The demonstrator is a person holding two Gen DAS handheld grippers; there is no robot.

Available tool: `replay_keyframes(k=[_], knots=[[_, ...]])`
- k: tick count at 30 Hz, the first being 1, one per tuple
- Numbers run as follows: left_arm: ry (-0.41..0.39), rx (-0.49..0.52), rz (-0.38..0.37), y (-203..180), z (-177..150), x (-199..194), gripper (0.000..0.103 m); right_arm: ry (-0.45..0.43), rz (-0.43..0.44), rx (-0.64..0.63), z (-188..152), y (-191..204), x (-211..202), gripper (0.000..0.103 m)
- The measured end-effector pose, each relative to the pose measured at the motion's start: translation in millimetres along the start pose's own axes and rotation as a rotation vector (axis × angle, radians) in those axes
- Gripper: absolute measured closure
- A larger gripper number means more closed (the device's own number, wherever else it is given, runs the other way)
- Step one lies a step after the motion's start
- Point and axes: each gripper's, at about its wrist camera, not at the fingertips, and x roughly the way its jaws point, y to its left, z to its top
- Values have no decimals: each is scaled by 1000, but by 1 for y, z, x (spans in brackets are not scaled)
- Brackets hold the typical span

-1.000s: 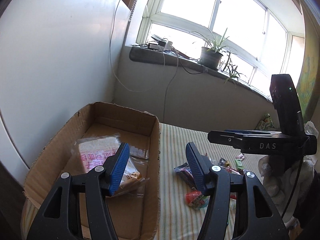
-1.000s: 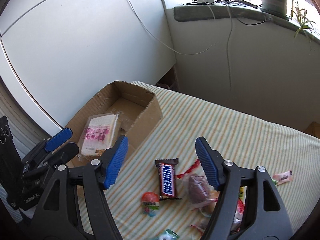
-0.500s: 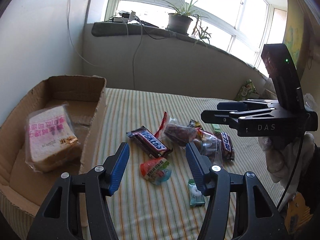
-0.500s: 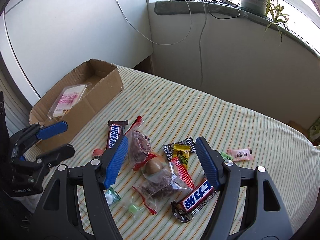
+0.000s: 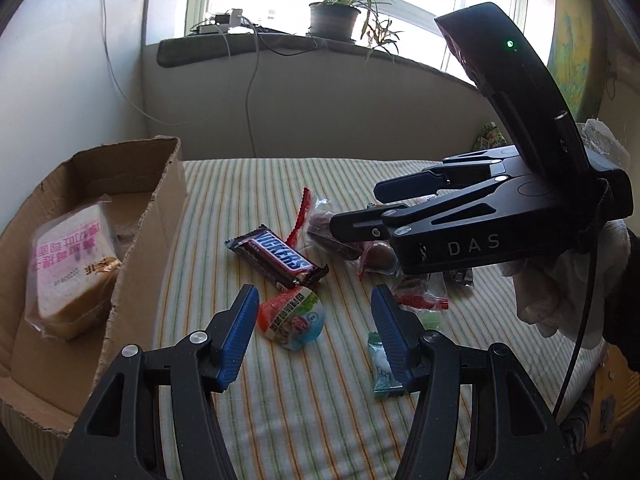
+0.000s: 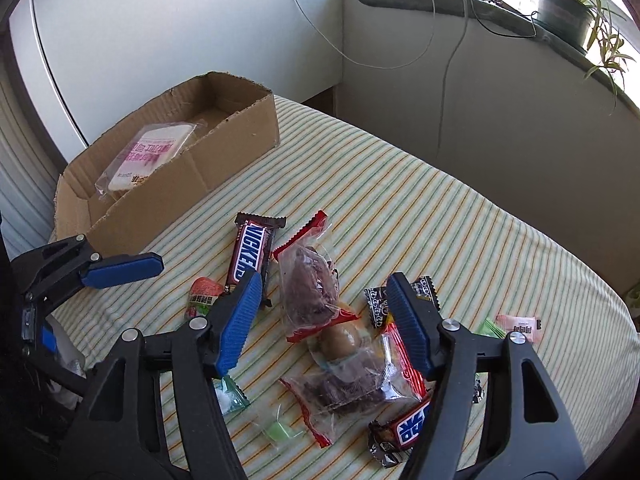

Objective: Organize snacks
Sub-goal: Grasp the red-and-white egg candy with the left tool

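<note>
A pile of wrapped snacks lies on the striped cloth (image 5: 304,408). My left gripper (image 5: 316,336) hangs open just above a round red-and-green packet (image 5: 294,316), which shows between its blue pads. A Snickers bar (image 5: 280,258) lies just beyond it. My right gripper (image 6: 324,320) hovers over a clear packet of dark brown pieces (image 6: 312,288) and a brown egg-shaped snack (image 6: 340,340). Its jaws are closing, and the pads are not pressing on anything. A cardboard box (image 6: 168,196) at the left holds a wrapped bread pack (image 5: 68,272).
A second blue-labelled bar (image 6: 408,428), a black-and-yellow candy (image 6: 378,304), a pink candy (image 6: 520,326) and small green sweets (image 6: 276,430) lie around the pile. A wall, hanging cables and a sill with a potted plant (image 5: 334,20) stand beyond the surface.
Both views swung from the cardboard box to the snack pile. Both grippers sank closer to the snacks. The right jaws narrowed a little.
</note>
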Motion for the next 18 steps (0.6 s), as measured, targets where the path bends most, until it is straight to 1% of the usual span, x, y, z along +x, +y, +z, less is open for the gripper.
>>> replay_keyframes(k=[3,7,12,14,15,18], knots=[[31,-11,6,2,0,9,45,24,10,-10,2,1,8,43],[67,-46,7,9,-1,17,45,43,28,-18,3,-1,17,44],[132,-123,-20,23,-2,30,46,68,38,-27,3,-2,28,44],[131,-129,-22,23,-2,30,47,75,39,-34,4,-1,32,45],[131,-125,-19,22,-2,29,48,78,41,-35,4,-1,34,49],[134,-114,-17,19,-2,30,55,89,42,-36,6,-1,38,54]])
